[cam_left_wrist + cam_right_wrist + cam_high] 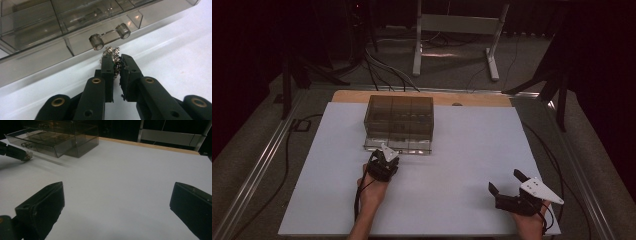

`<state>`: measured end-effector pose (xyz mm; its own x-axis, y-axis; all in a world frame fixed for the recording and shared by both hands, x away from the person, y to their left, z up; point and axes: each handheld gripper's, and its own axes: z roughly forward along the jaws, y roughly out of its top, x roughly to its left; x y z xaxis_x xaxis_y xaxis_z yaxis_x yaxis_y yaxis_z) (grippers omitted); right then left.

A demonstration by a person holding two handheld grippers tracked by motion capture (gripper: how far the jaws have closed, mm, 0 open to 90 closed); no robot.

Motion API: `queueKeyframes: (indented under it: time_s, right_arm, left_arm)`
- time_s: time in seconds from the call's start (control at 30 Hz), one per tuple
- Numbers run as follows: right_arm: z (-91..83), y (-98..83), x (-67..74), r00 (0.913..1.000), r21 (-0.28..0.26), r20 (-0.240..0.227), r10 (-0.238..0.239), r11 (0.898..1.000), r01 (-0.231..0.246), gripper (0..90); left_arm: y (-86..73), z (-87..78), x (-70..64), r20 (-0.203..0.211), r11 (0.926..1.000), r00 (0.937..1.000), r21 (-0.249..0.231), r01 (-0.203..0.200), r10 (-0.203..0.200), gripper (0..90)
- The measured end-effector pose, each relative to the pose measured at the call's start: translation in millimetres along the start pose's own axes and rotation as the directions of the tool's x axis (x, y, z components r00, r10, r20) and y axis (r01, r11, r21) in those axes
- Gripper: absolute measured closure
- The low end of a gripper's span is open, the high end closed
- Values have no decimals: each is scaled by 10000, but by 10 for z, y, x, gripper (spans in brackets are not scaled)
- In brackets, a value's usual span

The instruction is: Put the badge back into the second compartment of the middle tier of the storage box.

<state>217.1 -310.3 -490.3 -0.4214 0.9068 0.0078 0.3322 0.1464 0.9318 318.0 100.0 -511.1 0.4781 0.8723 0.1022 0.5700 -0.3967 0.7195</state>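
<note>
The left tool (115, 58) is clamped on a small silvery chain (113, 53), pinched between its narrow jaws just in front of the handle (110, 37) of the smoky clear drawer box (399, 117). The box's bottom drawer (398, 145) is pulled out slightly toward the person. The right tool (506, 181) rests well apart on the white surface (462, 150), its jaws wide with nothing between them.
</note>
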Motion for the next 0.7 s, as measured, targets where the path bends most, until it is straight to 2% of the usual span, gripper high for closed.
queueKeyframes:
  time_s: [0.13,0.23,0.47,0.7]
  right_arm:
    - [4,-1,2,10000,15,1,-13,10000,13,0]
    - [7,-1,4,10000,22,-4,-5,10000,5,0]
    - [9,-1,6,10000,31,10,-3,10000,3,0]
    - [7,-2,0,10000,36,23,-3,10000,3,0]
  left_arm:
    - [-11,-36,24,-320,9997,9992,22,-258,258,868]
    - [-20,-46,57,-403,9996,9988,45,-261,263,885]
    - [-32,-54,85,-253,9996,9993,56,-292,293,894]
    - [-44,-56,125,-96,10000,10000,-15,24,-24,892]
